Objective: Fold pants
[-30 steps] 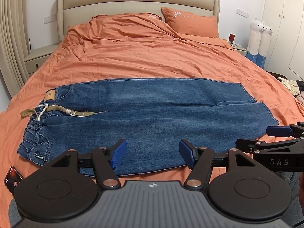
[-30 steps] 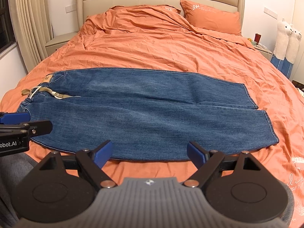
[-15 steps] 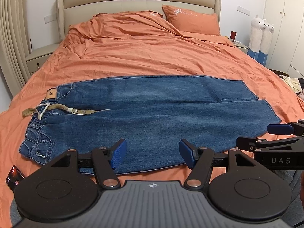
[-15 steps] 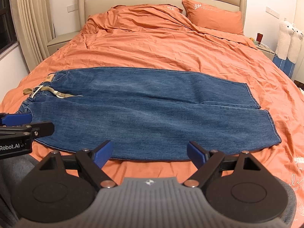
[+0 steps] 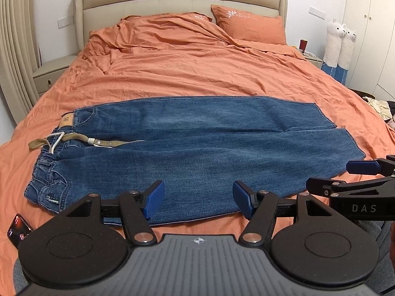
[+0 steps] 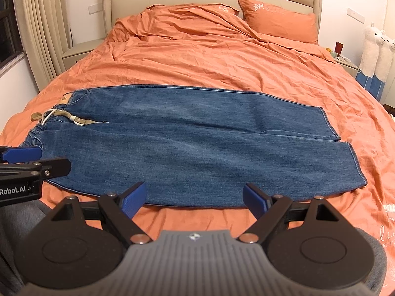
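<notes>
Both the left gripper (image 5: 196,201) and right gripper (image 6: 195,199) stood apart, empty; ahead, the jeans (image 5: 197,148) risked single-layer pinches, and the belt (image 5: 81,141) snagging.

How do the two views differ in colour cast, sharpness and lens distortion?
Left wrist view: cooler white light, jeans sharp, headboard bowed by the fisheye. Right wrist view: warmer, yellower cast, equally sharp, dark vignette in its corners, curtain leaning.
</notes>
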